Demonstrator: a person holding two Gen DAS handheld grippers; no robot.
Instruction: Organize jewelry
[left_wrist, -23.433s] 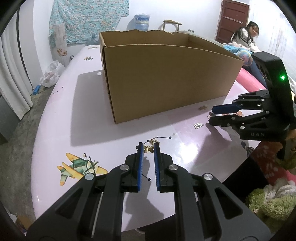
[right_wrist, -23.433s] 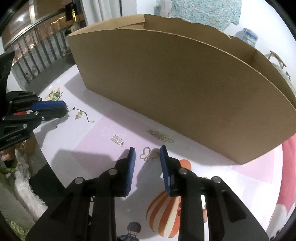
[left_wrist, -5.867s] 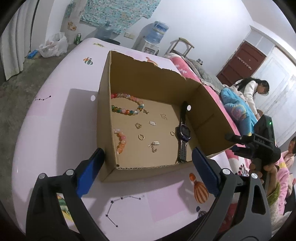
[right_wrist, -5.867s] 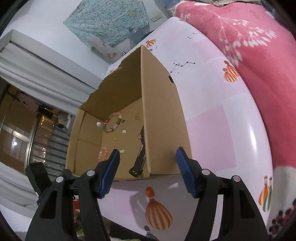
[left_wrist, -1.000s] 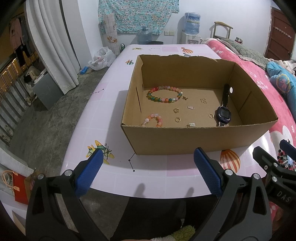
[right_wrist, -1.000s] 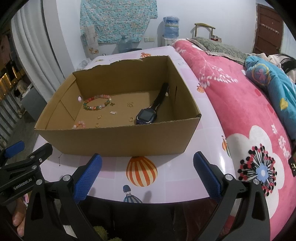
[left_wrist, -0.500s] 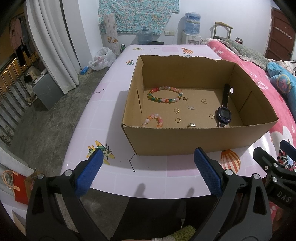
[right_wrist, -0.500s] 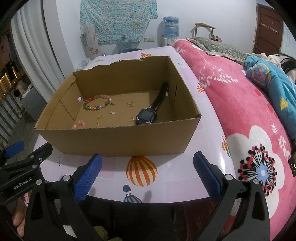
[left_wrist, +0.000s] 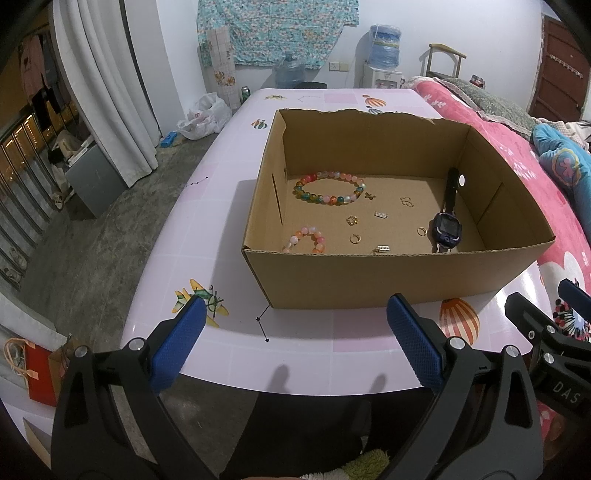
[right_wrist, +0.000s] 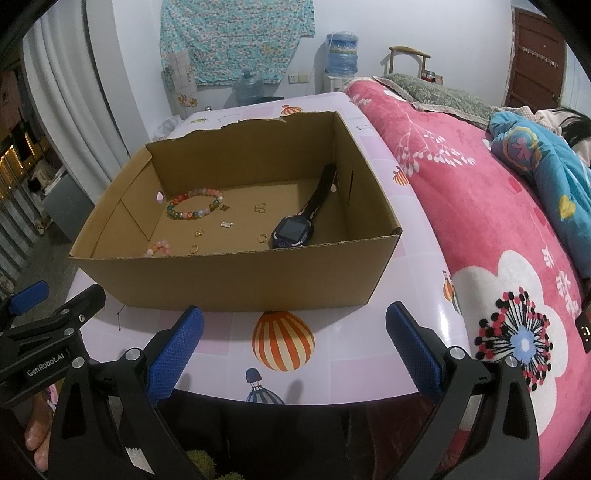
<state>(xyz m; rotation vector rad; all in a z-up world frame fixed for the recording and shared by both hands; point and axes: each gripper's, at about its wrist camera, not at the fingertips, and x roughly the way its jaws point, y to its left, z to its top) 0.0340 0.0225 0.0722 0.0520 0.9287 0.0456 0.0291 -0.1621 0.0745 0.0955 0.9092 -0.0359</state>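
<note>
An open cardboard box (left_wrist: 369, 280) (right_wrist: 236, 280) stands on the pink table (left_wrist: 207, 221). On its floor lie a large beaded bracelet (left_wrist: 328, 192) (right_wrist: 194, 208), a small pink bracelet (left_wrist: 304, 240) (right_wrist: 159, 247), a dark smartwatch (left_wrist: 445, 225) (right_wrist: 295, 229) and several small gold rings and charms (left_wrist: 354, 238). My left gripper (left_wrist: 293, 317) hangs open over the table's near edge, short of the box, with nothing between its pads. My right gripper (right_wrist: 293, 317) is also open and empty, in front of the box's near right corner.
A pink flowered blanket (right_wrist: 498, 229) covers the bed to the right, with a blue quilt (right_wrist: 546, 155) on it. White curtains (left_wrist: 110, 96), a plastic bag (left_wrist: 203, 118) and water bottles (left_wrist: 384, 44) are at the back. Bare concrete floor (left_wrist: 110, 229) lies left of the table.
Nothing has visibly moved in the last second. Well before that, jewelry lay on the table by both grippers; now it lies in the box and both grippers are wide open.
</note>
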